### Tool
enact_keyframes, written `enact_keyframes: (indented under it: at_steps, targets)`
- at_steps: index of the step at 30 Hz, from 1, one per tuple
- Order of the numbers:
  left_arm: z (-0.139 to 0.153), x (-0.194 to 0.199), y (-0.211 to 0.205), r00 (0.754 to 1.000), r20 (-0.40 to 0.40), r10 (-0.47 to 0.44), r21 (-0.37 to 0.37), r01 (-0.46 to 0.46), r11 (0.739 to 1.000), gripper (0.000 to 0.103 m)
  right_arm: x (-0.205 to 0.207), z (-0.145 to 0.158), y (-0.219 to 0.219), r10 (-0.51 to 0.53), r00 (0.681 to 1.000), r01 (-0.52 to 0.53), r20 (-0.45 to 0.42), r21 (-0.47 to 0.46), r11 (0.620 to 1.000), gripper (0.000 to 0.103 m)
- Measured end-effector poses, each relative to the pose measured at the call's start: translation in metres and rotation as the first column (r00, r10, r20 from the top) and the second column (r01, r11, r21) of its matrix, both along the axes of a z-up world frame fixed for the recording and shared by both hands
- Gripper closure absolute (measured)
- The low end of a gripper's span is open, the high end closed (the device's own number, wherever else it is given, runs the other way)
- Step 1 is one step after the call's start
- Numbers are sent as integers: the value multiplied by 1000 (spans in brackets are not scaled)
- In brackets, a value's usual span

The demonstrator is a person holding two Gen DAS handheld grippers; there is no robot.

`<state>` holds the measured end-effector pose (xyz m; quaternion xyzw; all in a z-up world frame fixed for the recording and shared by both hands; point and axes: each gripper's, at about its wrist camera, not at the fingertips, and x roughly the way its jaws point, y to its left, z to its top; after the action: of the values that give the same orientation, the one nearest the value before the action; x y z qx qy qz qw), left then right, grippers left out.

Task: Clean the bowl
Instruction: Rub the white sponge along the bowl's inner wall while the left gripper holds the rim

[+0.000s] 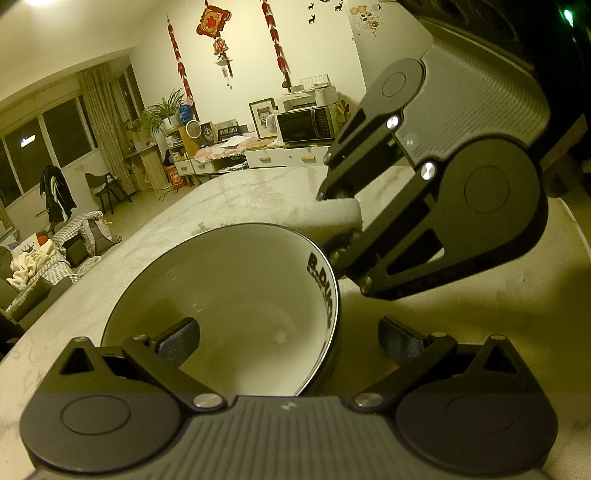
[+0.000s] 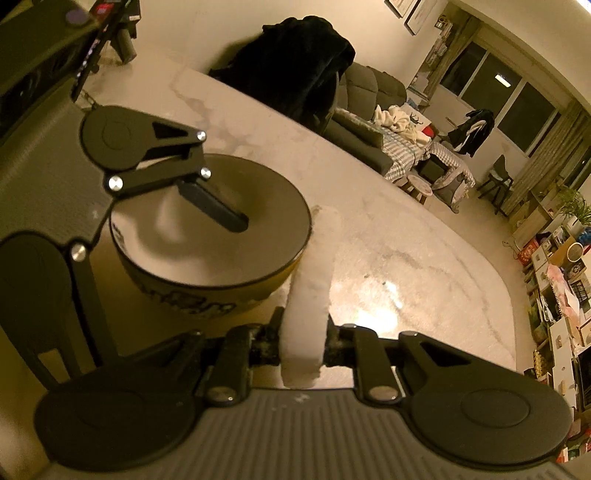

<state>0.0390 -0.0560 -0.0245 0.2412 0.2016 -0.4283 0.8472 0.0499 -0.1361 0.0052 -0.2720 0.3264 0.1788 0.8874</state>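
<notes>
Nearest the left wrist camera: left gripper [image 1: 288,338], jaws spread wide, one padded finger [image 1: 181,339] inside the bowl [image 1: 229,295] and the other outside its wall, straddling the rim without pinching it. Bowl upright on a pale marble-patterned table [image 1: 240,192], white inside, dark rim line, black lettering under the rim; yellow outer wall with dark print in the right wrist view. Small pale speck on the bowl floor.

Right gripper [image 1: 338,225] just beyond the bowl's far right edge, jaws closed narrow on a white sponge [image 2: 308,295]. Sponge standing on edge, its far end touching or almost touching the bowl's outer rim; cannot tell which. Sponge outside the bowl, not in it.

Open tabletop beyond and to the sponge side of the bowl, with a bright lamp glare on the surface. Curved table edge [image 2: 491,266] well apart from the bowl. Dark garment [image 2: 295,62] draped at the table's far side.

Room behind: grey sofa [image 2: 369,88] with piled laundry, dark windows with curtains, microwave [image 1: 304,125] on a low white cabinet, red hanging decorations [image 1: 212,22] on the wall, potted plant [image 1: 162,110].
</notes>
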Motion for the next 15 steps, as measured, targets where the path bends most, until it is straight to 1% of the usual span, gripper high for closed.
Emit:
enact_keyframes:
  at_steps: [6, 12, 15]
  targets:
    - [0, 0, 0, 1000, 0, 0, 0, 0, 1000, 0, 1, -11, 1, 3, 1000, -3, -31, -3, 1000, 85]
    - [0, 0, -1, 1000, 0, 0, 0, 0, 1000, 0, 0, -10, 2, 3, 1000, -3, -28, -3, 1000, 85]
    - [0, 0, -1, 1000, 0, 0, 0, 0, 1000, 0, -2, -4, 2, 4, 1000, -4, -14, 1, 1000, 85]
